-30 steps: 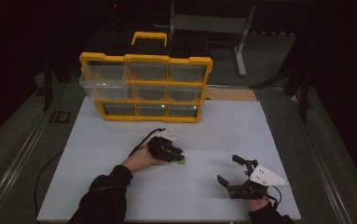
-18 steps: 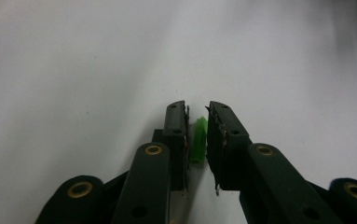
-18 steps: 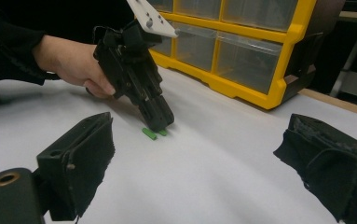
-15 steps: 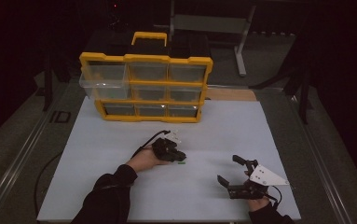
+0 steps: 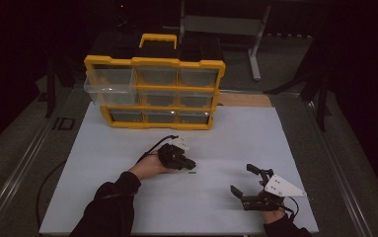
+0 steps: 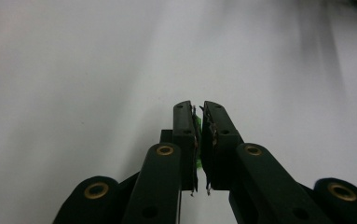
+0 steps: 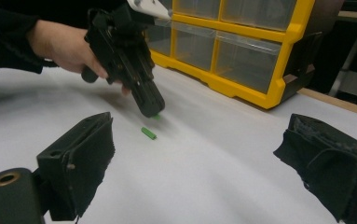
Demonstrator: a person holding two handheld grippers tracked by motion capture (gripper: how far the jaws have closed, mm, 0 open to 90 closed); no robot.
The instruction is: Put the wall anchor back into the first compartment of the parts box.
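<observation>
Left gripper (image 5: pixel 189 163) sits low over white table top (image 5: pixel 127 148), near centre, tips pointing toward person's right. Jaws nearly together in left gripper view, w/ thin green piece (image 6: pixel 197 125) pinched between pads, so clamped on it. Same green bit peeks out at tip in right gripper view (image 7: pixel 155 116), just above table surface; can't tell if it touches surface.

2nd green piece (image 7: pixel 148 133) lies loose on table, just beside left gripper tip, on person's side of it. Short, rod-shaped, flat on its side. In high view it reads as small green mark (image 5: pixel 192 172) right below gripper. Not touching gripper.

Right gripper (image 5: pixel 248 185) near front right of table, well apart from left one and both green pieces. Jaws spread wide, nothing between them; right gripper view shows both pads (image 7: pixel 90 158) far apart w/ bare table in gap. Grey 3-cornered plate on top, cable trailing back toward person.

Left hand (image 5: pixel 147 167) wraps gripper body, dark sleeve (image 5: pixel 110 197) coming in from bottom edge.

Yellow drawer organizer (image 5: pixel 154 94) stands at far side of table, 3 x 3 clear drawers, yellow handle on top. Top-left drawer (image 5: pixel 108 84) pulled out some, other 8 flush. Contents too dim to tell. Well apart from both grippers.
</observation>
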